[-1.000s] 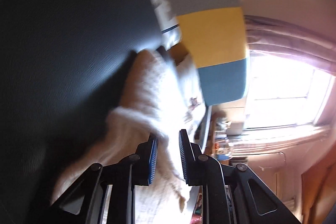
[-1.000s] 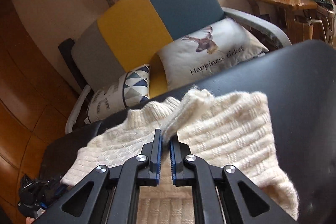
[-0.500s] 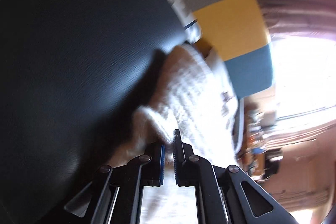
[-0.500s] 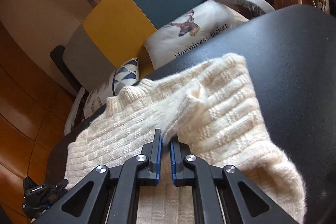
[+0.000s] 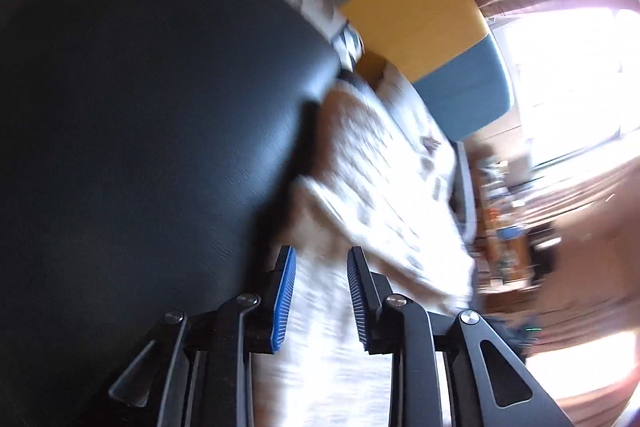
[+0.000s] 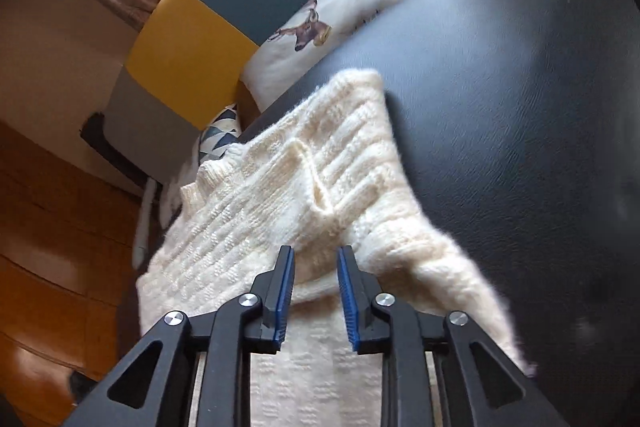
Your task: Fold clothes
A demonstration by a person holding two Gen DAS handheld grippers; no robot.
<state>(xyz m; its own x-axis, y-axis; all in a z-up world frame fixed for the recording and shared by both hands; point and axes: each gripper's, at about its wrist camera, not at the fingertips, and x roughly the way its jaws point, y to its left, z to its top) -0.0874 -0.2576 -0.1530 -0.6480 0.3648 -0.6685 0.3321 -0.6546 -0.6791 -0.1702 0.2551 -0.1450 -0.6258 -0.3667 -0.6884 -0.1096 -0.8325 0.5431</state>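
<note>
Sweater (image 6: 280, 195) on black table (image 6: 520, 107): sleeve folded across body | your left gripper (image 5: 320, 291) and right gripper (image 6: 314, 287) both released above it | final folds outstanding, in my judgement.

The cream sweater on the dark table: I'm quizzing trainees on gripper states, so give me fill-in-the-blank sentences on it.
1. The right gripper has its fingers ____ around nothing.
2. The left gripper is likewise ____.
3. The cream sweater lies on the ____ table.
4. The cushion behind the table shows a ____.

Missing words: open; open; black; deer
</note>
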